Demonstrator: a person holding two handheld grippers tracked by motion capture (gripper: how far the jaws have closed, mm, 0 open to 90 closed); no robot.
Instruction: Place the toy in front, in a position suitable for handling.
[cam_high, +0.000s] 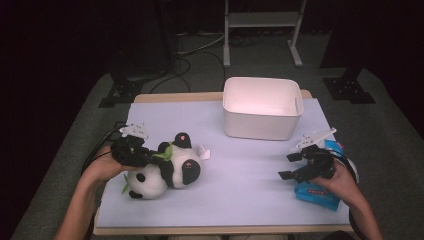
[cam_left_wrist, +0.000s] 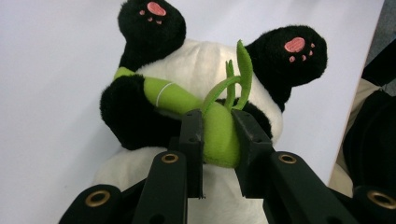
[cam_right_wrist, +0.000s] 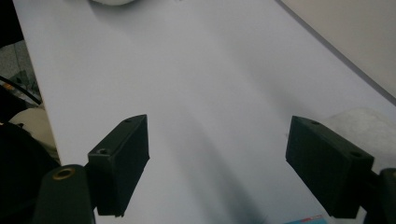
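Right hand-held gripper (cam_high: 291, 165): near right of the worktop (cam_high: 240, 185), held by the person's right hand (cam_high: 332, 175); its jaws stand wide apart over bare surface and hold nothing, as the right gripper view shows (cam_right_wrist: 217, 172).
Blue packet (cam_high: 317, 195): lies at the near right edge of the worktop, partly under the right hand.
Left hand-held gripper (cam_high: 150, 159): near left of the worktop, in the person's left hand (cam_high: 107, 167); its jaws are closed in on the green stalk (cam_left_wrist: 219, 128) that the panda carries, one jaw on each side, pressing it.
Toy panda (cam_high: 167, 170): lies on the near left part of the worktop, just right of the left hand; in the left gripper view (cam_left_wrist: 210, 70) its two black feet with pink pads point away from the camera, and a black arm wraps the stalk.
Green stalk leaves: thin strips curl up above the jaws, against the white belly.
White bin (cam_high: 262, 127): stands at the far edge of the worktop, right of centre, well apart from both the panda and the grippers; open on top, inside looks bare.
Worktop: covered in a pale sheet.
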